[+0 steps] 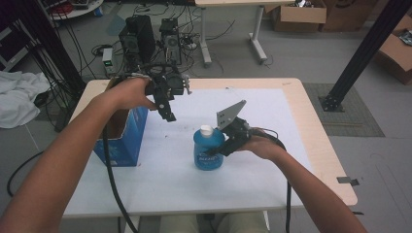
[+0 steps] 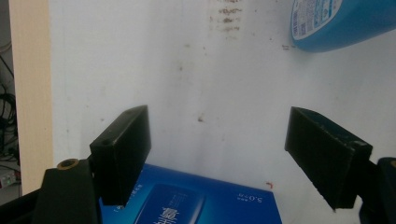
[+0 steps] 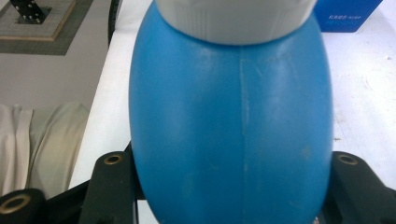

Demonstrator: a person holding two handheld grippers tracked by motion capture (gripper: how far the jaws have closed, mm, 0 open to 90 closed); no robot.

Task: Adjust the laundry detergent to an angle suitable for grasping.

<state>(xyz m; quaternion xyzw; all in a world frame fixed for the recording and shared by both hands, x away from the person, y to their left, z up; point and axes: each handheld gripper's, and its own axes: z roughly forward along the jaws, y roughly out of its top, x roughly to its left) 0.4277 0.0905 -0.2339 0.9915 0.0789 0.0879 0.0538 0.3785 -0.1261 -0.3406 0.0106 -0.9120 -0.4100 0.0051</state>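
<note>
A blue plastic bottle (image 1: pixel 209 150) with a white cap stands upright near the middle of the white table top. My right gripper (image 1: pixel 224 144) is shut on its side, and the bottle (image 3: pixel 233 116) bulges between the jaws up close. My left gripper (image 1: pixel 168 115) hangs in the air above the table, just right of an open blue carton (image 1: pixel 124 141). Its jaws stand wide apart with nothing between them (image 2: pixel 217 158). Below them lie the carton's printed top (image 2: pixel 187 200) and, farther off, the bottle (image 2: pixel 341 23).
The white mat (image 1: pixel 175 165) has stains near its middle. Computer towers (image 1: pixel 141 39) and cables stand on the floor beyond the table's far edge. A black frame post (image 1: pixel 359 53) rises at the right. White cloth (image 1: pixel 19 97) lies at the left.
</note>
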